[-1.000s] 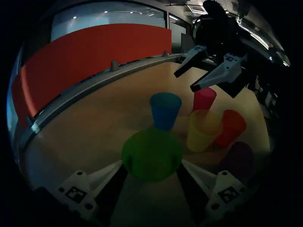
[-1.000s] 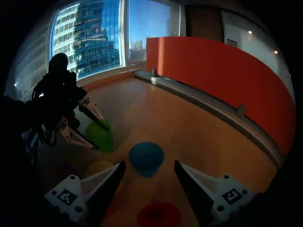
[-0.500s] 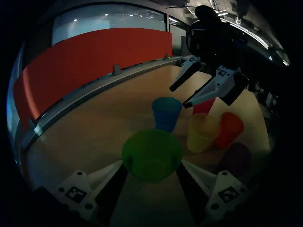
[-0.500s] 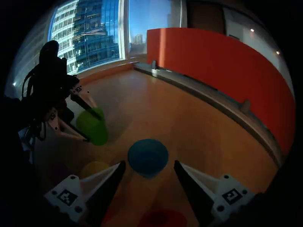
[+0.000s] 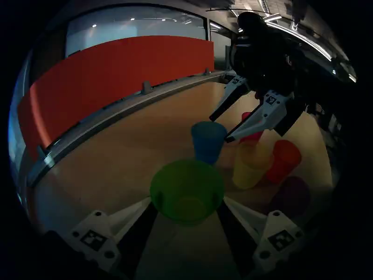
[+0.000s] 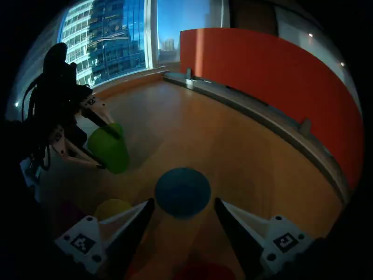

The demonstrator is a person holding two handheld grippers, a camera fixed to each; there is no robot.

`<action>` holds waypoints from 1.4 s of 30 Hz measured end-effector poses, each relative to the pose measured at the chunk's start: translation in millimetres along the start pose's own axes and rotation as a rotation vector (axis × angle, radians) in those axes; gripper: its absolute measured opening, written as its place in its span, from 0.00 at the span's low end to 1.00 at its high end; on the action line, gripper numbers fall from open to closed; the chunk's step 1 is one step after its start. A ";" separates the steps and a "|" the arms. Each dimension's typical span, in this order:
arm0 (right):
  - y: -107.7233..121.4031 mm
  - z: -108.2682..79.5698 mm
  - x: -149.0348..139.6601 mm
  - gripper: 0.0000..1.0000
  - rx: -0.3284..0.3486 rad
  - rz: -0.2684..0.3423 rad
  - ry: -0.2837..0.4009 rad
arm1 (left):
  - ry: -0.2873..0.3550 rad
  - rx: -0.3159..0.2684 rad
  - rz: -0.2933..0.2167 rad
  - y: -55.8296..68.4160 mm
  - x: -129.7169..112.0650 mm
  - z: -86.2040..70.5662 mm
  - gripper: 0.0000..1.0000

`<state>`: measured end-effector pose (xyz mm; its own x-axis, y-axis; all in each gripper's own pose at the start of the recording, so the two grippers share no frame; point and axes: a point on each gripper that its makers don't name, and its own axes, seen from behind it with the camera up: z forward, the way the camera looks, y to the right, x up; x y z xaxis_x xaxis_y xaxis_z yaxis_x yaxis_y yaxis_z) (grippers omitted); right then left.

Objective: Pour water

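A green cup [image 5: 186, 189] sits between the fingers of my left gripper [image 5: 186, 201], which is shut on its sides. A blue cup [image 5: 208, 140] stands on the wooden table just beyond it. In the right gripper view the blue cup [image 6: 183, 191] lies between the fingers of my right gripper [image 6: 183, 200], which is open with its tips beside the cup's rim. Farther off, the left gripper [image 6: 106, 145] holds the green cup [image 6: 109, 149]. The left gripper view shows the right gripper [image 5: 220, 128] reaching down to the blue cup.
Yellow [image 5: 252, 164], orange [image 5: 284, 158], pink [image 5: 253, 136] and purple [image 5: 293, 196] cups cluster to the right of the blue one. A grey rail [image 5: 116, 112] and an orange wall [image 5: 116, 70] border the table's far side. Windows [image 6: 107, 42] lie behind the person.
My right gripper has come down and forward, so the blue cup now sits between its fingertips. The green cup stays in the left gripper, hardly moved.
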<state>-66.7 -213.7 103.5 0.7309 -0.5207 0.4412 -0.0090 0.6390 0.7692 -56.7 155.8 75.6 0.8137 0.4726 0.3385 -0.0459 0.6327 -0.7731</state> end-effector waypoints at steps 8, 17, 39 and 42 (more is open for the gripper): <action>0.9 7.1 -3.3 1.00 -0.004 -0.006 -0.015 | -0.002 0.006 0.001 -2.1 -1.5 -0.2 0.82; 0.8 15.4 -4.4 1.00 -0.004 -0.010 -0.025 | -0.005 0.008 0.005 -3.5 -3.6 -0.2 0.83; -3.5 29.4 -1.0 0.91 0.012 -0.008 -0.013 | -0.007 0.016 0.006 -6.7 -5.2 -0.7 0.83; -3.4 29.1 -0.8 0.91 0.012 -0.002 -0.004 | -0.005 0.017 0.004 -6.8 -4.9 -1.5 0.83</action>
<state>-87.1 -232.0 113.9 0.7285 -0.5241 0.4412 -0.0158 0.6310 0.7757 -59.5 148.3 78.4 0.8105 0.4783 0.3382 -0.0593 0.6414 -0.7649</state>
